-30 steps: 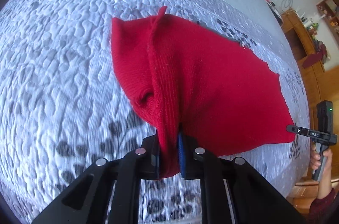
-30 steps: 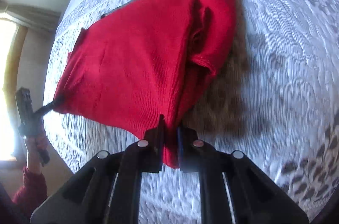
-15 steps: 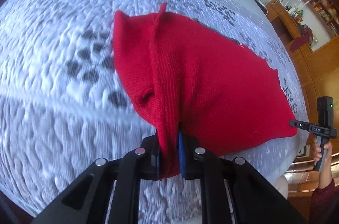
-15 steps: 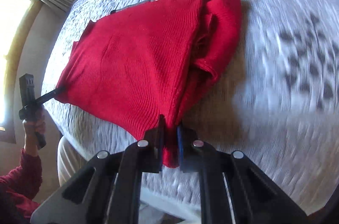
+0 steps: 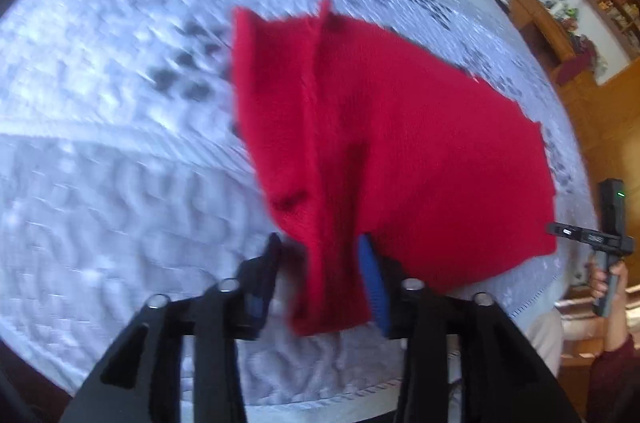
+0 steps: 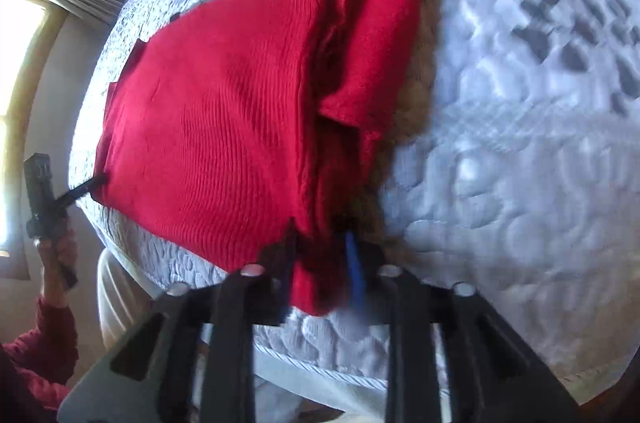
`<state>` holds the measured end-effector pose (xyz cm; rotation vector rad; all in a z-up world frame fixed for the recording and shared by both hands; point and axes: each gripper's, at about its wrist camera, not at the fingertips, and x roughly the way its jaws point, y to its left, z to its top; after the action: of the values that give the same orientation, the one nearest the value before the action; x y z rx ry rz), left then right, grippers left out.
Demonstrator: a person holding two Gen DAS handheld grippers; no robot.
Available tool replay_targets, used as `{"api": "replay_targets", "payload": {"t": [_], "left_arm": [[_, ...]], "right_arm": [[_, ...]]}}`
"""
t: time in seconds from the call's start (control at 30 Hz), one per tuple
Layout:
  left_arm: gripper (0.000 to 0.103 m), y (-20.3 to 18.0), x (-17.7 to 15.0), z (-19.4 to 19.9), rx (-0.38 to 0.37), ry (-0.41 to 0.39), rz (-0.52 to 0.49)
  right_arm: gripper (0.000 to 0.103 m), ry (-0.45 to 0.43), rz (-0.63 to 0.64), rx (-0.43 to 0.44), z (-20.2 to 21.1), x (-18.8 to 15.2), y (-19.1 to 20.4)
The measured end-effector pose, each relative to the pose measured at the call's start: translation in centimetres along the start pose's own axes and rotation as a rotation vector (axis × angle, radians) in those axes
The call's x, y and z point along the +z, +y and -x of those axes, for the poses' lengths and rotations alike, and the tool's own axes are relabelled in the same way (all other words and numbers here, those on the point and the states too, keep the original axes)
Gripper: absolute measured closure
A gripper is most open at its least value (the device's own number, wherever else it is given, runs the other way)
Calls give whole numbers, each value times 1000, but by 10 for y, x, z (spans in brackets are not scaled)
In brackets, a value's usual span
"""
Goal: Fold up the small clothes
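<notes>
A red knit garment [image 5: 392,151] lies folded over on the quilted white bed cover [image 5: 100,163]; it also shows in the right wrist view [image 6: 224,111]. My left gripper [image 5: 320,275] stands open, with the garment's near corner hanging loose between its fingers. My right gripper [image 6: 320,263] is also open around the opposite near corner, and the cloth sags between its fingers. Each gripper appears in the other's view, at the far corner of the garment [image 5: 592,235] [image 6: 52,195].
The bed's near edge [image 6: 320,375] runs just below the grippers. Wooden furniture and shelves [image 5: 592,23] stand beyond the bed on the right. A bright window with a curtain [image 6: 24,23] is on the left of the right wrist view.
Both grippers have opened and let go of the red garment's corners. The garment has dropped onto the bed near its front edge. Both views are blurred by motion.
</notes>
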<state>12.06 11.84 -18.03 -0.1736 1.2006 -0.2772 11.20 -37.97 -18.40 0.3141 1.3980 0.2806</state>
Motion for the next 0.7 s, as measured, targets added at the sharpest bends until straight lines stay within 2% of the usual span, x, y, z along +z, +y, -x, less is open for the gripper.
{"api": "replay_targets", "payload": {"t": [0.1,0.2,0.3,0.37,0.4,0.47,0.6,0.63,0.67,0.7], "left_arm": [[51,2,17,25,87,-73,-50],[48,-6,54,31,151,-132,-110],[48,-28,102,5,181,-128,-176],[48,-47,122,-17,216,-125,-224],[48,-55,130,-30,248,-121,-248],[48,-64,143,-55,261,-92,-277],[48,-67,155,-94,275,-32,-274],[52,-65,156,-102,274,-17,-266],[62,-63,158,-108,265,-5,-255],[89,-60,158,-112,249,3,-237]], "right_arm": [[69,-66,18,-28,26,13,2],[69,-139,24,-17,46,48,3],[67,-158,-10,3,42,99,1],[60,-149,-26,3,27,130,1],[60,-129,-41,0,13,149,0],[60,-94,-55,-11,-9,171,-1],[60,-47,-72,-53,-40,195,-5],[65,-42,-77,-48,-44,195,-7],[85,-42,-74,-29,-47,199,-8],[96,-41,-71,-2,-46,199,-8]]}}
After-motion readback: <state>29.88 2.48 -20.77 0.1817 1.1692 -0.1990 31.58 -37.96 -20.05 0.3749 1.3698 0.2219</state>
